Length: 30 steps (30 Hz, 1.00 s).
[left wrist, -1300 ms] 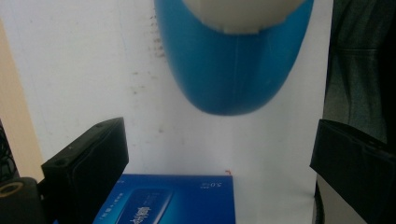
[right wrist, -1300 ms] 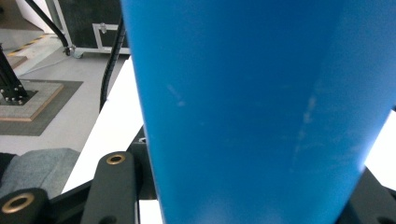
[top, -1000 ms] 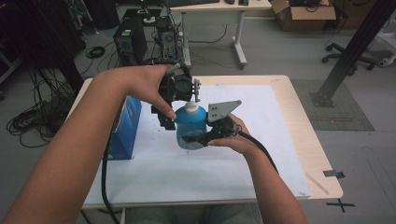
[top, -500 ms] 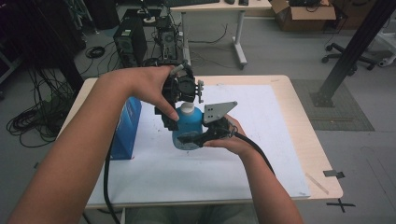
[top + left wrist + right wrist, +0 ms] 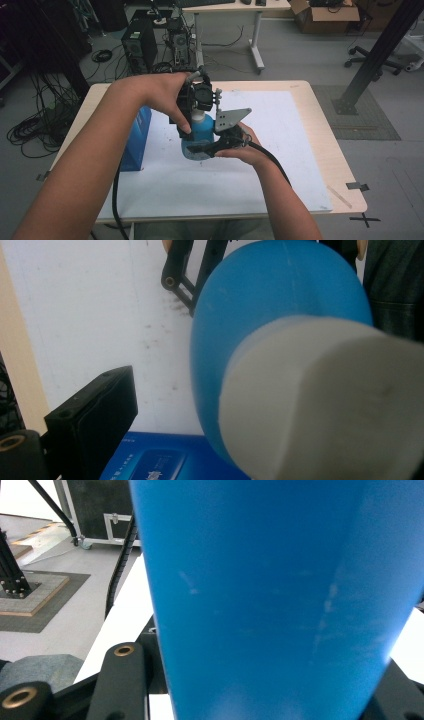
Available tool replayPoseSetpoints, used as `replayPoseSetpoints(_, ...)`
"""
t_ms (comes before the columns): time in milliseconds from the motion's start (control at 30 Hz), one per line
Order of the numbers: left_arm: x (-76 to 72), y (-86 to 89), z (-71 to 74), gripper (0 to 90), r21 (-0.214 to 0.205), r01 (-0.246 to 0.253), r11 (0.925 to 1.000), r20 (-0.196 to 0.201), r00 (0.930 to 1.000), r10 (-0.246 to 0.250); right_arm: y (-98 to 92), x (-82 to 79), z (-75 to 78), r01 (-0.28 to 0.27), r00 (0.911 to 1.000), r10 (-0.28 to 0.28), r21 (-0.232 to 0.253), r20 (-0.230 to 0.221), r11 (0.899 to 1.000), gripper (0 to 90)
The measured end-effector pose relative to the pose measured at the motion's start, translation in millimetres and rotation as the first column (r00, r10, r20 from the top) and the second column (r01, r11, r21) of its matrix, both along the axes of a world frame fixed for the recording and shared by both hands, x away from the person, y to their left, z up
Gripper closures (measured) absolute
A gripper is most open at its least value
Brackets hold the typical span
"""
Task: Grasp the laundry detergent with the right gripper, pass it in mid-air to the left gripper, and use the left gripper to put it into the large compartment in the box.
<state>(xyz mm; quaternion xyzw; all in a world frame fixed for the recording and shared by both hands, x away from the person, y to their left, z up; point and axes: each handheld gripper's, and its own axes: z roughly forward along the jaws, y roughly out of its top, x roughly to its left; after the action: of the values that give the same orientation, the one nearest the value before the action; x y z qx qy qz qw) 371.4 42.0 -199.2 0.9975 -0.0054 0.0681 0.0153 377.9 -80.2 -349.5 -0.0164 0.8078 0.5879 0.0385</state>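
two grippers share one blue bottle (image 5: pixel 202 134) above the white mat (image 5: pixel 280 150): right gripper (image 5: pixel 207 148) pinches its smooth, likely slippery body; left gripper (image 5: pixel 197 100) at its white cap (image 5: pixel 325 400), closure unclear.

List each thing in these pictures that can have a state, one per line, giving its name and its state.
Blue bottle: upright, lifted off the white sheet, white cap still on.
Right tongs: shut on the blue bottle's lower body.
Left tongs: at the bottle's cap; whether open or shut cannot be told.
Blue box: standing on the table's left side, closed, untouched.
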Motion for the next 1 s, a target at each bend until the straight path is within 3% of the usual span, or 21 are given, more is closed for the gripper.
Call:
replayPoseSetpoints(400, 2.7, -2.1, -1.5, 6.9, 0.003, 0.013, 0.9999, -0.007, 0.9999, -0.013, 1.5, 0.2, 4.3, 0.004, 1.0, -0.004, 0.002, 0.007, 1.0, 45.6)
replayPoseSetpoints(1000, -0.8, -8.4, -2.5, 22.0, 0.007, 0.032, 0.9995, -0.011, 0.9994, -0.032, 1.0, -1.3, 6.6, 0.011, 0.9999, -0.011, 0.002, 0.004, 1.0, 45.6)
